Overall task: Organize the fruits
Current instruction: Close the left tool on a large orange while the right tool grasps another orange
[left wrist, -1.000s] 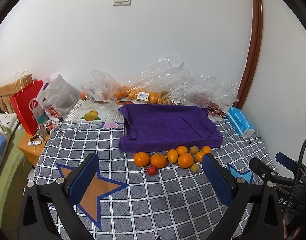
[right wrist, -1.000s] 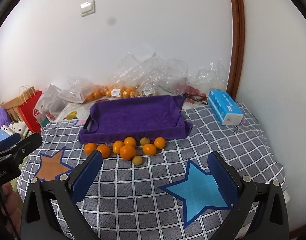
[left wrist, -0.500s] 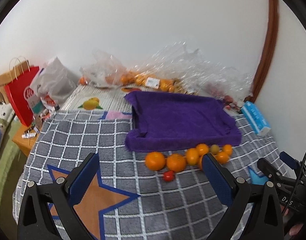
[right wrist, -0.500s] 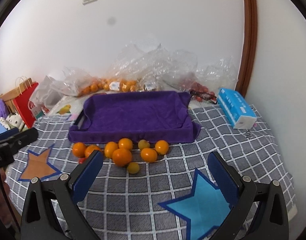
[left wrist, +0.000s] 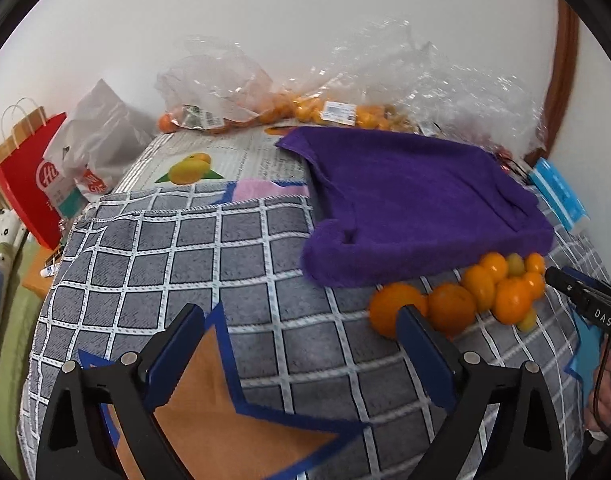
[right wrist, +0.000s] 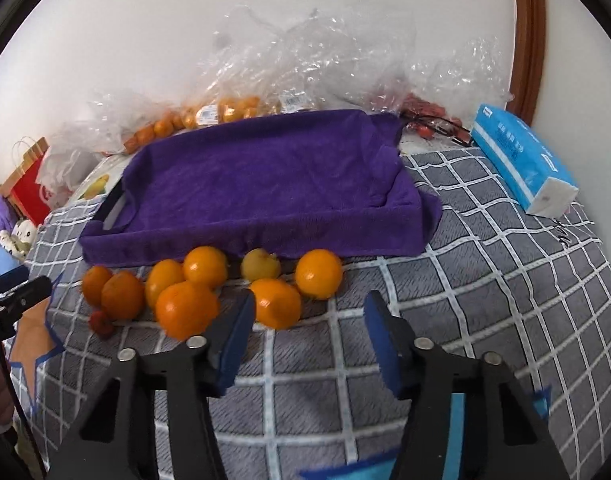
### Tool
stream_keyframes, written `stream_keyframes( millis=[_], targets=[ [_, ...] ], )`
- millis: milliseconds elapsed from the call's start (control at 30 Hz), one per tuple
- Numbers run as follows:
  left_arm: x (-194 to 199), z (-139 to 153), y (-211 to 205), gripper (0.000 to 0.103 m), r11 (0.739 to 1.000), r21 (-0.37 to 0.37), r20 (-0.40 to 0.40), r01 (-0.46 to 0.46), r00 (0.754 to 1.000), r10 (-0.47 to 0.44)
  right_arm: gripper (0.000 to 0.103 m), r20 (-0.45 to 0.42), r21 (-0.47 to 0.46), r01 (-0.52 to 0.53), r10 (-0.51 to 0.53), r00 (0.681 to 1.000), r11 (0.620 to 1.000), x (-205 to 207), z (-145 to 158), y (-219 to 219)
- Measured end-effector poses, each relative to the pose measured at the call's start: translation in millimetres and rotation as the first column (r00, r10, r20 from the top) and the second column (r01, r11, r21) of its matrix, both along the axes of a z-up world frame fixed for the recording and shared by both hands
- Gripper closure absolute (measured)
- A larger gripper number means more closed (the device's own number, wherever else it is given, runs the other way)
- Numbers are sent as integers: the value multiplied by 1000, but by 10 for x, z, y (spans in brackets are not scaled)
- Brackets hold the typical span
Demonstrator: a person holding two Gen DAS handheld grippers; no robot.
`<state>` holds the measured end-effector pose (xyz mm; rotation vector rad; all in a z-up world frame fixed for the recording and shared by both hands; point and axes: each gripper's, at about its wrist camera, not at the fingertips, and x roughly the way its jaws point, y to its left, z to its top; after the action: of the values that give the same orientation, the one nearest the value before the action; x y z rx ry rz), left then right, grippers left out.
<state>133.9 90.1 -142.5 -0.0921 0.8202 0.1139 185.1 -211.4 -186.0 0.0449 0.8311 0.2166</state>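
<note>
The oranges [right wrist: 209, 280] lie in a loose row on the checked cloth [right wrist: 485, 280], just in front of the near edge of the purple towel [right wrist: 265, 184] that lines a tray; a black handle [right wrist: 113, 204] shows at the tray's left end. Among them sit a paler yellow fruit [right wrist: 260, 265] touching the towel's hem and a small red one [right wrist: 101, 322] at the left end, too blurred to name.

The right claw [right wrist: 305, 320] stands wide over the cloth, its left pad just beside the front orange [right wrist: 276, 303], nothing between the pads. The left claw [left wrist: 301, 336] is also wide and empty, above an orange star [left wrist: 209, 416] on the cloth, its right pad near the leftmost orange [left wrist: 395, 314].

The towel's middle is bare. Cloth in front of the fruit and off to the right is open.

Behind the tray, clear bags [right wrist: 305, 52] of more fruit crowd the wall. A blue tissue pack [right wrist: 523, 164] lies right of the tray. A red bag [left wrist: 29, 184] stands off the left side, beside a white bag [left wrist: 101, 140].
</note>
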Motion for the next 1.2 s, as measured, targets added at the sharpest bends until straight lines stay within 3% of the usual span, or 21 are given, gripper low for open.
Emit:
stream_keyframes(
  millis=[67, 367, 467, 667, 833, 900, 967, 1200],
  targets=[
    [50, -31, 21, 7, 1000, -12, 7, -6, 1000, 6, 59, -11, 18, 11, -11, 1000, 1000, 95, -18, -28],
    [239, -193, -47, 13, 994, -104, -23, 41, 999, -44, 69, -50, 44, -4, 6, 999, 999, 349, -139, 3],
    [285, -221, -110, 24, 988, -138, -32, 68, 997, -73, 72, -63, 72, -10, 15, 998, 997, 353, -136, -57],
    [302, -271, -224, 37, 977, -173, -35, 124, 991, -132, 72, -51, 16, -17, 17, 999, 1000, 222, -107, -148],
    [302, -326, -250, 48, 956, -247, -40, 159, 984, -174, 71, -54, 19, -46, 47, 997, 999, 192, -161, -149],
    [305, -340, -231, 64, 949, -267, -51, 166, 981, -186, 71, -76, 15, -49, 50, 996, 999, 221, -238, -130],
    [286, -330, -185, 64, 941, -297, -54, 161, 981, -185, 71, -50, 5, -39, 39, 998, 999, 200, -263, -117],
    [247, -327, -87, 63, 968, -229, -60, 105, 991, -121, 71, -36, -2, -57, 56, 998, 998, 117, -245, -128]
  ],
)
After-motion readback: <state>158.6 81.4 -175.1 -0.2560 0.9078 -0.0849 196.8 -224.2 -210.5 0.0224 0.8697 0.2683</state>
